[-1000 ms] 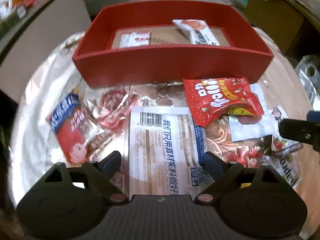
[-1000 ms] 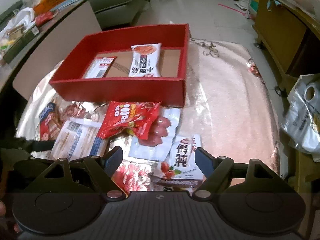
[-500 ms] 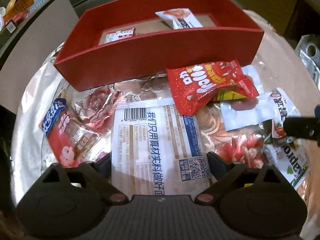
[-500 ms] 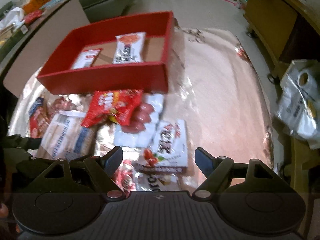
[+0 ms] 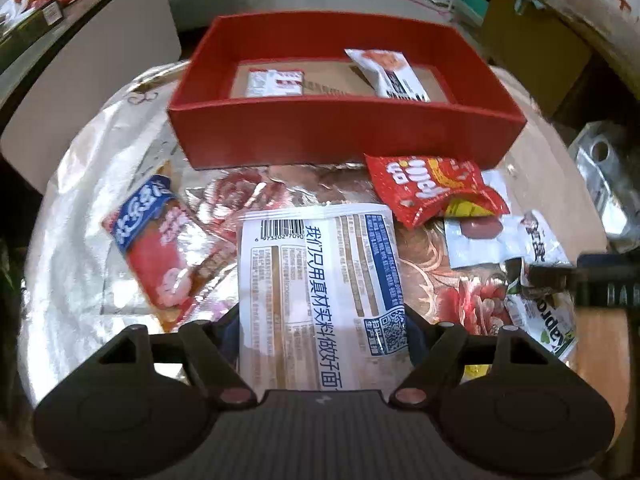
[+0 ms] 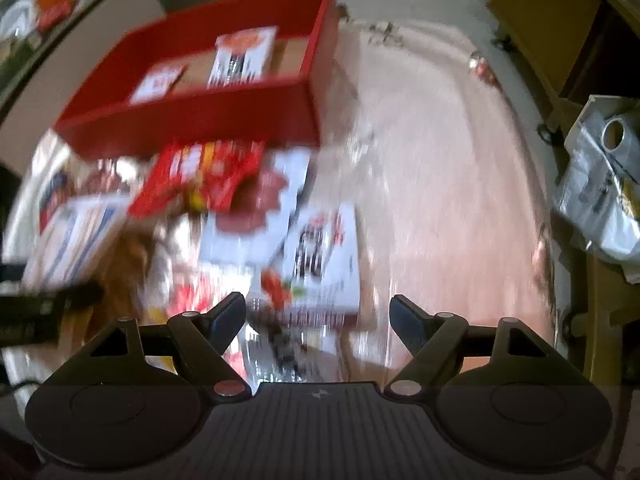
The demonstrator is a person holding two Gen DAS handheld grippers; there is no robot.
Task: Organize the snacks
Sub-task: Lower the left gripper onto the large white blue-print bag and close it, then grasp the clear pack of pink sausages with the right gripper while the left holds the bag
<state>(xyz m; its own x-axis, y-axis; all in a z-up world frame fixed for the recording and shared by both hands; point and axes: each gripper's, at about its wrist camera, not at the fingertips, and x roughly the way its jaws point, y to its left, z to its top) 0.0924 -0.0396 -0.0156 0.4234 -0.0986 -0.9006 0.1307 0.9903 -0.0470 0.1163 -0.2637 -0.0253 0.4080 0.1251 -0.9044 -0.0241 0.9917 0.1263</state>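
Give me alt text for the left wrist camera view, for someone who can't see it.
The left gripper has just been closing its jaws on a white and blue snack packet, whose edges sit against both. Beyond it a red box holds two packets, and other snacks lie loose on the shiny floral tablecloth.

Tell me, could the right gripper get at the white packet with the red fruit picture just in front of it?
Probably yes. The right gripper stands open right over that white packet, which lies on top with nothing covering it, though the view is blurred.
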